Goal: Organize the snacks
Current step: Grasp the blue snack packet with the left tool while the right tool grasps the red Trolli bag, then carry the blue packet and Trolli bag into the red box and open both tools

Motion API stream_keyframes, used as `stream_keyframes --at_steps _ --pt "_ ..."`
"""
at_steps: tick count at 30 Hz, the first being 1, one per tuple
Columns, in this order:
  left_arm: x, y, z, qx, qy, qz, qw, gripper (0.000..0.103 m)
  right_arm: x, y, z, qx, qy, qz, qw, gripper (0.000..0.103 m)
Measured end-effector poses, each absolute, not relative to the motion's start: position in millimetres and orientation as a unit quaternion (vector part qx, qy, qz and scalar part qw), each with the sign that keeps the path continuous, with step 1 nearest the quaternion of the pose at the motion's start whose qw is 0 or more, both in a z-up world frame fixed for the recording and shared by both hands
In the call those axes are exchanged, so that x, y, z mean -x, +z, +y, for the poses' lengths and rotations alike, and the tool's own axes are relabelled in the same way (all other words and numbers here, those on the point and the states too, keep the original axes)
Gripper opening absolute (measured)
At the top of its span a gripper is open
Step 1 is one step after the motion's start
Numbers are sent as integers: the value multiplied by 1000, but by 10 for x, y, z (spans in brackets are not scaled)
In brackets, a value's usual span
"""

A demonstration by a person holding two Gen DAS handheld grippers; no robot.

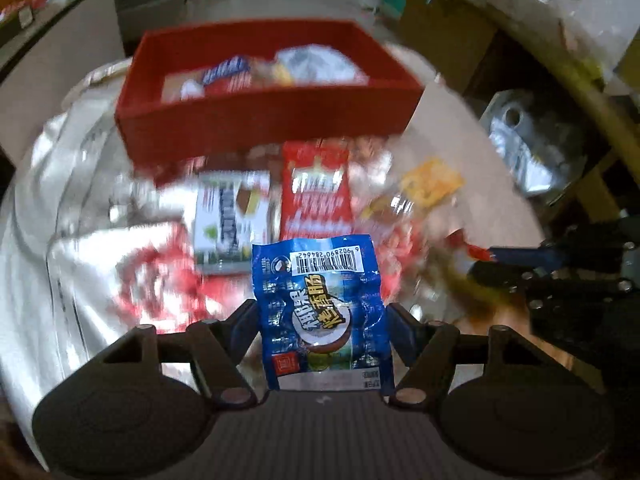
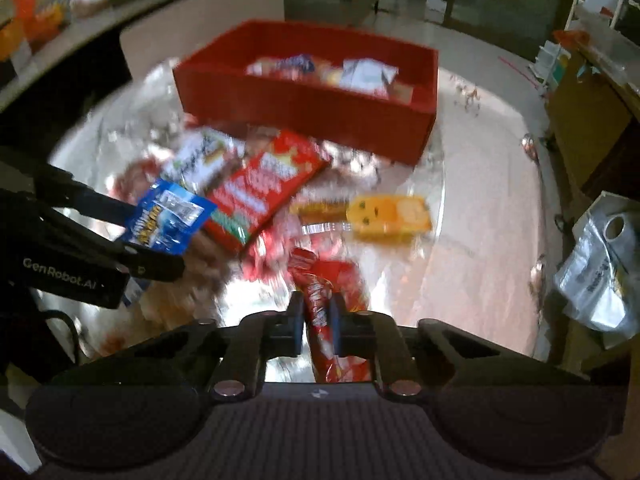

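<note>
We see a round table (image 2: 480, 184) with a shiny cover, and at its far side stands a red box (image 1: 256, 128) that already has several wrapped snacks inside, among them a white packet (image 2: 366, 74); the blur keeps us from telling the others apart. Just in front of the box, on the table, lies a loose heap of snacks: a red carton (image 2: 266, 184) in the middle, a green and white carton (image 1: 230, 220) touching its left side, and a yellow packet (image 2: 386, 214) off to the right, apart from the cartons. At the right, beyond the table's edge, we see a silver bag (image 2: 600, 276) resting against wooden furniture. Our left gripper (image 1: 322, 316) is closed on a blue packet (image 1: 320, 300), which stands upright between its fingers with the barcode at the top, held above the near part of the heap. Our right gripper (image 2: 316, 320) is clamped narrowly on a red packet (image 2: 320, 312), gripping it by the middle so that its far end points toward the heap. In the right wrist view the left gripper with its blue packet sits at the left, near the green and white carton.
</note>
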State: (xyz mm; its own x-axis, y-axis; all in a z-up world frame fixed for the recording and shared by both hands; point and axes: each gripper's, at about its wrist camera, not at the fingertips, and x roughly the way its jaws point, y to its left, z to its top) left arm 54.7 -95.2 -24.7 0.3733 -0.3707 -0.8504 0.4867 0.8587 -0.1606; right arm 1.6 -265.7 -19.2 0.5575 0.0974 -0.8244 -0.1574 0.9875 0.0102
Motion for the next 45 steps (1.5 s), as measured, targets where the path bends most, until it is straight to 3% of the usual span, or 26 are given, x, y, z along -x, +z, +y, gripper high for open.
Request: stream_keyframes --at_steps 8,12,14,15,17,18,19,20,27,33,37,45 --pt "-861 -197 -873 -17 -265 500 824 62 -231 -170 -2615 1 87 470 878 10" --pt "-921 -277 -837 -18 -265 508 819 62 -277 -263 -2479 28 102 472 875 15" --pt "-949 -355 -808 -14 -261 520 813 62 -317 -390 -2422 43 100 486 867 27" --pt "-959 -390 -797 -13 -259 526 810 62 -331 -443 -2404 54 95 493 863 43" --pt "-969 -427 -781 -11 -258 533 806 62 -355 -533 -2385 71 91 499 859 52" --pt "-970 -430 -780 -11 -260 534 804 62 -376 -561 -2380 76 91 502 857 64" --pt "-962 -419 -781 -10 -263 533 804 62 -403 -592 -2376 84 93 508 852 84" --pt "-956 -404 -778 -9 -266 531 804 62 -414 -623 -2375 89 95 512 849 89" --pt "-968 -394 -724 1 -270 536 800 62 -379 -704 -2543 78 70 516 850 88" --pt "-963 -502 -780 -12 -268 552 789 62 -372 -771 -2487 66 61 525 846 66" --pt "-941 -538 -799 -18 -268 556 787 62 -350 -694 -2475 53 65 528 845 60" --pt "-1054 -264 -823 6 -276 516 811 62 -429 -222 -2593 2 65 462 884 59"
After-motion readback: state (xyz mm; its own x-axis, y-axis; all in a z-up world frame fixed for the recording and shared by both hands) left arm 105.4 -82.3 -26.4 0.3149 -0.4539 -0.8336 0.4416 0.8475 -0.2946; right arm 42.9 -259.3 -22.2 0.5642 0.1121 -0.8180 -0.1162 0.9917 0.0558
